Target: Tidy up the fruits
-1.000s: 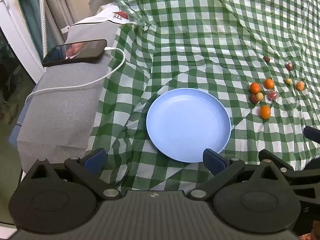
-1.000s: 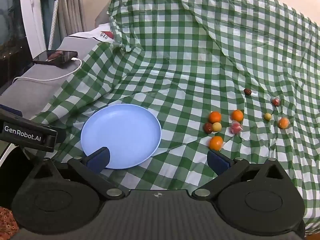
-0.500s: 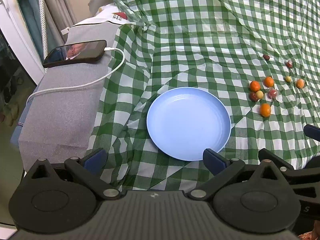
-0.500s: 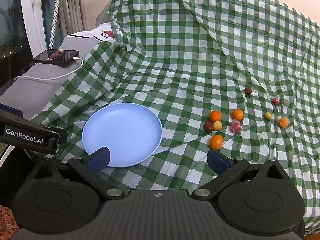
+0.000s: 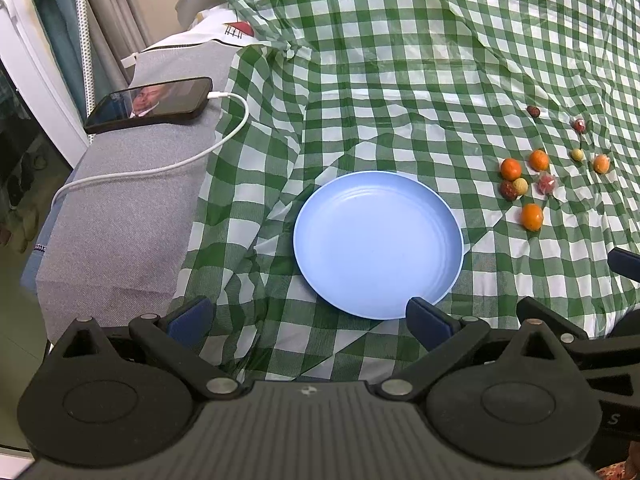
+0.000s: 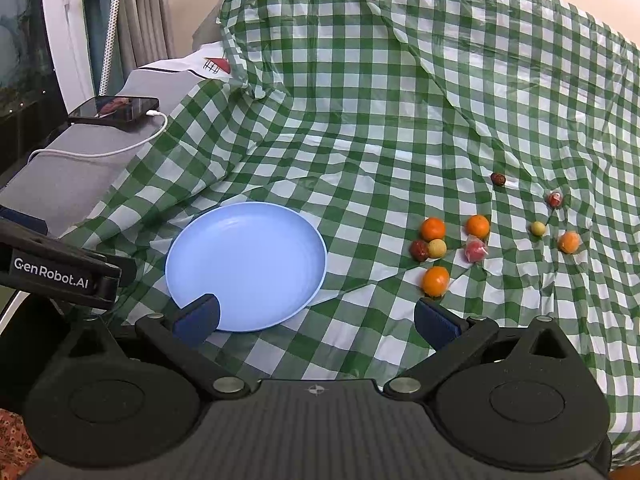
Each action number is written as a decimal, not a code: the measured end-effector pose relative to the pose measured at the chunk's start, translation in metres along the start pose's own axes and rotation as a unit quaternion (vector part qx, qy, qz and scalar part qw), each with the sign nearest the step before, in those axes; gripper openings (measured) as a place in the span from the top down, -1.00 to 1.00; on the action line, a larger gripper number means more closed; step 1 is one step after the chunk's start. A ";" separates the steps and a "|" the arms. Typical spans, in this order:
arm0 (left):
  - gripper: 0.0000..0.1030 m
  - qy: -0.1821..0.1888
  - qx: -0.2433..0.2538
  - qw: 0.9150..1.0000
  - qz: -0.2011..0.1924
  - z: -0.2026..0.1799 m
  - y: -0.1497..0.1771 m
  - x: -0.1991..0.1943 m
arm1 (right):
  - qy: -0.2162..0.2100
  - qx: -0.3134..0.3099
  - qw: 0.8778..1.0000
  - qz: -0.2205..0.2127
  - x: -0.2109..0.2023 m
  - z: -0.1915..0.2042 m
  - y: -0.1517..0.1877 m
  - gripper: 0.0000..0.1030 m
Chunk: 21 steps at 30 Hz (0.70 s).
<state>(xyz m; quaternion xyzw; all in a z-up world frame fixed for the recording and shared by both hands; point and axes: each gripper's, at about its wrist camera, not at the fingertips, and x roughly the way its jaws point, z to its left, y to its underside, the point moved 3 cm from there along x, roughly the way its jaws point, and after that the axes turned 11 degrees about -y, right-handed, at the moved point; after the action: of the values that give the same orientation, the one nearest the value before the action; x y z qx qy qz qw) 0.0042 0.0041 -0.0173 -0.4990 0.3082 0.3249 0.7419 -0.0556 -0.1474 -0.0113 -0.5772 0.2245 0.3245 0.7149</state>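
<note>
A light blue plate [image 5: 378, 242] [image 6: 246, 266] lies bare on the green checked cloth. To its right sit several small fruits: the nearest orange one [image 5: 532, 217] [image 6: 436, 281], two more orange ones [image 6: 432, 229] [image 6: 477, 226], a dark red and a yellow one [image 6: 428, 249], a wrapped red one [image 6: 476, 251], and others farther right [image 6: 568, 242]. My left gripper [image 5: 308, 318] is open and empty at the plate's near edge. My right gripper [image 6: 316, 316] is open and empty, between plate and nearest orange fruit.
A phone [image 5: 150, 105] on a white charging cable [image 5: 168, 166] lies on the grey surface left of the cloth. The cloth [image 6: 400, 100] rises in wrinkled folds at the back. The left gripper's body [image 6: 56, 270] shows at the right wrist view's left edge.
Both views have crept slightly forward and up toward the plate. Nothing on the cloth has moved, and both grippers stay open.
</note>
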 end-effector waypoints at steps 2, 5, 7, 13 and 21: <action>-0.99 -0.001 -0.001 1.000 0.001 -0.001 0.000 0.000 | 0.000 -0.001 1.000 0.000 0.000 0.000 0.000 -0.99; -0.99 -0.001 -0.002 1.000 0.002 -0.001 0.000 0.000 | -0.001 0.000 1.000 0.001 0.000 0.000 0.000 -0.99; -0.99 -0.002 -0.001 1.000 0.003 -0.002 0.000 -0.001 | -0.001 0.000 1.000 0.001 0.001 0.000 0.000 -0.99; -0.99 -0.002 0.001 1.000 0.003 -0.003 -0.001 -0.001 | -0.001 0.000 1.000 0.001 0.001 0.000 0.000 -0.99; -0.99 -0.002 0.001 1.000 0.003 -0.003 0.000 -0.001 | -0.004 0.000 1.000 0.004 0.002 0.001 0.001 -0.99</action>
<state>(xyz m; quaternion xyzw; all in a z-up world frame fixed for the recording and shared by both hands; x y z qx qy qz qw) 0.0034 0.0005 -0.0173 -0.4966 0.3084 0.3277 0.7422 -0.0555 -0.1459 -0.0131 -0.5750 0.2240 0.3291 0.7148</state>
